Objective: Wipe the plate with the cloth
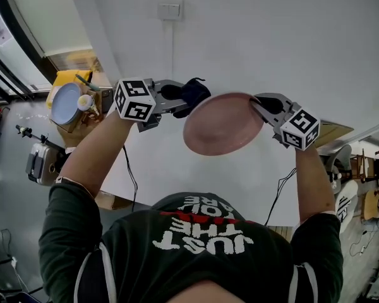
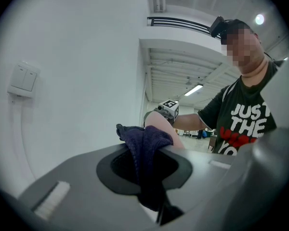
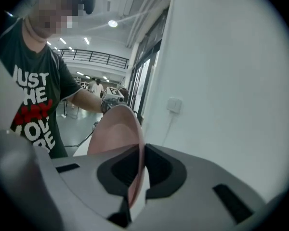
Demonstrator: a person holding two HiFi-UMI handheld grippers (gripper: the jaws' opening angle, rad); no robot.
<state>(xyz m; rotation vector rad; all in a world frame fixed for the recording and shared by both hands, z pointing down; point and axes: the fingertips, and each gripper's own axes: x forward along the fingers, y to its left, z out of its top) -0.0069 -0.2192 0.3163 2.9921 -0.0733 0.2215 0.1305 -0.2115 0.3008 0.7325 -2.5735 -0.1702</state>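
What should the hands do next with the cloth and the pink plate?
Probably slide the left gripper sideways so its dark cloth rubs across the pink plate. The right gripper pinches the plate's rim, holding it up, and the cloth sits only at its edge.

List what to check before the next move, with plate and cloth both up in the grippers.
1. Right gripper shut on the plate rim: ok.
2. Left gripper shut on the cloth: ok.
3. Cloth sticks out past the fingers, enough to wipe with: ok.
4. Cloth touching the plate: cannot tell; in the head view it sits at the plate's left edge.
5. Plate's face turned towards the cloth: cannot tell.
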